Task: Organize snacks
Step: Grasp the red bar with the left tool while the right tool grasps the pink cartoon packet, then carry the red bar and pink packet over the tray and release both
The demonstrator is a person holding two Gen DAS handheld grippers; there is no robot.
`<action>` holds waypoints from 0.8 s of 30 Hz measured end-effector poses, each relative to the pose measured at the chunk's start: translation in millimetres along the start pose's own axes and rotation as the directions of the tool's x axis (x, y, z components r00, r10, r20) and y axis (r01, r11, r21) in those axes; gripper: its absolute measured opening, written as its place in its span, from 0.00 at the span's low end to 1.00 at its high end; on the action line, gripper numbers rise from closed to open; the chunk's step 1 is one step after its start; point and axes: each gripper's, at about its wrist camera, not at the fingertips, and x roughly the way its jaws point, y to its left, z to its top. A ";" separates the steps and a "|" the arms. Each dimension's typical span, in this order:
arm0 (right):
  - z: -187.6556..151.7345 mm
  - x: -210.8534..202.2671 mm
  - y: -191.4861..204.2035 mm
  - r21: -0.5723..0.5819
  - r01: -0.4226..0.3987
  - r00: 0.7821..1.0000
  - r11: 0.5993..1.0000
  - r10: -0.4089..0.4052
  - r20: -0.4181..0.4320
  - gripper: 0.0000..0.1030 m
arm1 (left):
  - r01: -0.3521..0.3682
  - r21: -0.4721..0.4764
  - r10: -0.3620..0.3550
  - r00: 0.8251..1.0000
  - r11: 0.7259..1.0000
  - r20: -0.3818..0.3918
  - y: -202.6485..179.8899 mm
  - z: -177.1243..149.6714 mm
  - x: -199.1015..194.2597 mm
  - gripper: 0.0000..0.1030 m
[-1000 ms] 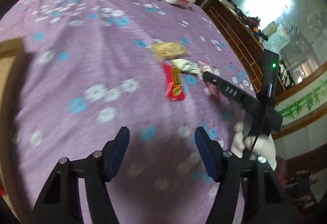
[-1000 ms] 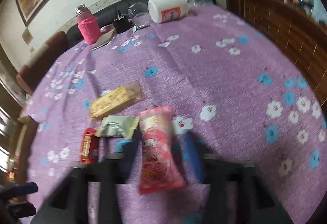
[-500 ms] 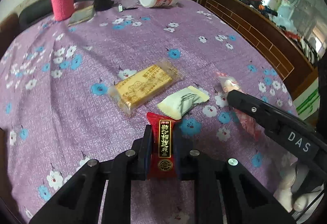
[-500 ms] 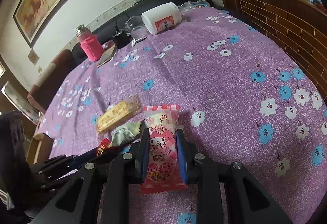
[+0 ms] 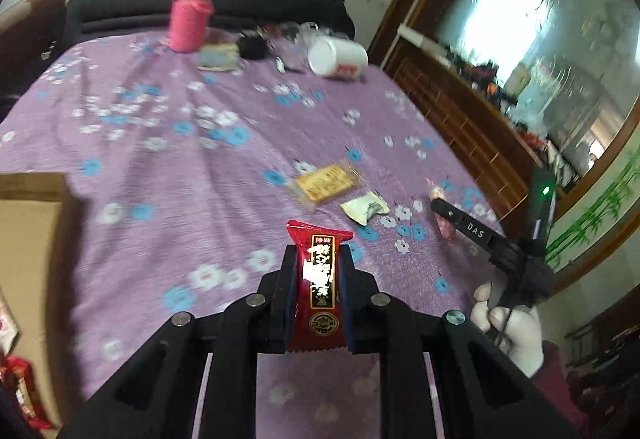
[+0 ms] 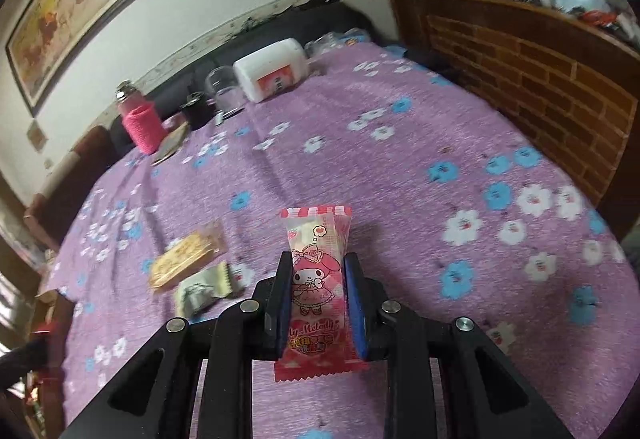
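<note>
My left gripper is shut on a red snack packet and holds it above the purple flowered cloth. My right gripper is shut on a pink My Melody snack packet, also lifted off the cloth; it shows in the left wrist view at the right. A yellow cracker packet and a pale green packet lie on the cloth between the grippers; they also show in the right wrist view, yellow packet and green packet.
A cardboard box stands at the left edge with red packets by it. At the far end stand a pink-sleeved bottle, a white jar on its side, a clear cup and a black object. A brick wall runs along the right.
Both grippers closed on their packets and lifted them off the cloth. The left gripper swung left toward the cardboard box with the red packet.
</note>
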 end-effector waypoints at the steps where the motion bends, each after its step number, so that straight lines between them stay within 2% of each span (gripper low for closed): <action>1: -2.1 -7.0 1.6 0.010 -0.009 1.000 1.000 0.009 -0.001 0.24 | 0.001 -0.006 -0.001 1.000 1.000 0.013 6.3 -1.8 -10.6 0.17; 3: -11.1 -26.6 12.6 0.022 -0.060 0.998 0.998 0.060 -0.020 0.25 | 0.012 -0.026 -0.011 0.999 1.000 0.040 23.1 -5.5 -35.3 0.17; 7: -25.2 -63.7 59.1 -0.066 -0.126 0.992 0.990 0.124 -0.033 0.25 | 0.011 -0.050 -0.006 0.997 0.999 0.083 57.9 -7.1 -73.4 0.17; 12: -29.9 -95.6 143.5 -0.180 -0.262 0.965 0.948 0.256 -0.058 0.25 | -0.065 -0.077 0.076 0.987 0.995 0.141 110.9 -5.2 -116.7 0.17; 17: -46.6 -96.8 239.3 -0.239 -0.446 0.893 0.862 0.411 -0.183 0.25 | -0.143 -0.162 0.166 0.976 0.976 0.144 175.8 1.4 -138.0 0.17; 20: -66.3 -79.4 298.1 -0.250 -0.541 0.833 0.803 0.469 -0.294 0.26 | -0.159 -0.243 0.192 0.974 0.957 0.119 215.7 4.4 -138.2 0.17; 24: -101.3 -52.0 363.6 -0.328 -0.565 0.810 0.757 0.434 -0.394 0.26 | -0.189 -0.315 0.222 0.972 0.930 0.073 260.7 6.1 -123.8 0.17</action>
